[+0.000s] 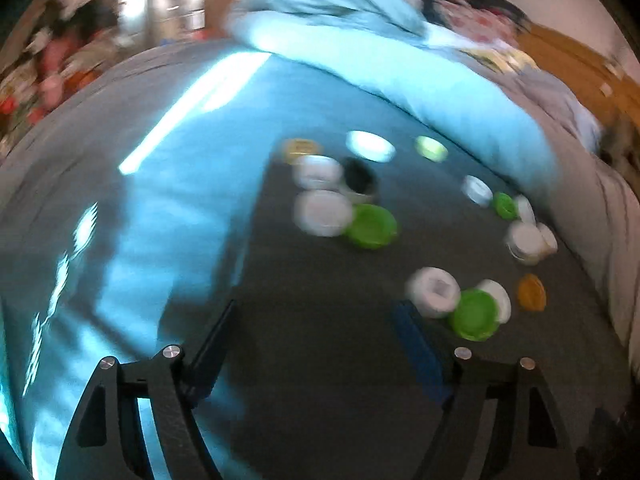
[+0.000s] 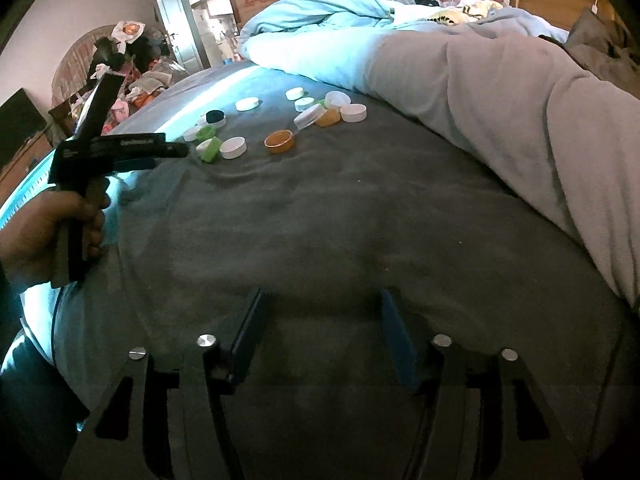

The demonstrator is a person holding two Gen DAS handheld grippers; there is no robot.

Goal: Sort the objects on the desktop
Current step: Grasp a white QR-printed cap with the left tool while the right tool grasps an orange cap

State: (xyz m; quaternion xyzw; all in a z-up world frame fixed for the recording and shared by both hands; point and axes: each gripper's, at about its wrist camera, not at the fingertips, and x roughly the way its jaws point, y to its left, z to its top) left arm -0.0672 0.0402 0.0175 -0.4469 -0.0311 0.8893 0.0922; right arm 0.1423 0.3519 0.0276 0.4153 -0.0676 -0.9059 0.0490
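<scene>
Left wrist view, blurred: left tool (image 1: pixel 316 312) spread, nothing between its fingers, over the grey blanket (image 1: pixel 320 360) on the bed. Ahead lie scattered bottle caps (image 1: pixel 324 212): a white one touching a green cap (image 1: pixel 372 226), a small dark open jar (image 1: pixel 358 180) just behind them, contents not readable. To the right a white cap (image 1: pixel 434 290) sits just beside the blue pad (image 1: pixel 416 344), touching another green cap (image 1: pixel 474 314); an orange cap (image 1: pixel 531 292) lies further right. Light blue duvet (image 1: pixel 360 60) bunched behind. Right wrist view, sharp: right tool (image 2: pixel 322 320) spread, empty, over bare grey blanket, well apart from the caps. A hand (image 2: pixel 48 232) at left holds the other tool near the green and white caps. An orange cap (image 2: pixel 279 141) lies open side up, empty. More white caps (image 2: pixel 353 112) cluster near a tilted clear lid (image 2: pixel 309 117). Grey-white quilt (image 2: pixel 520 120) at right.
</scene>
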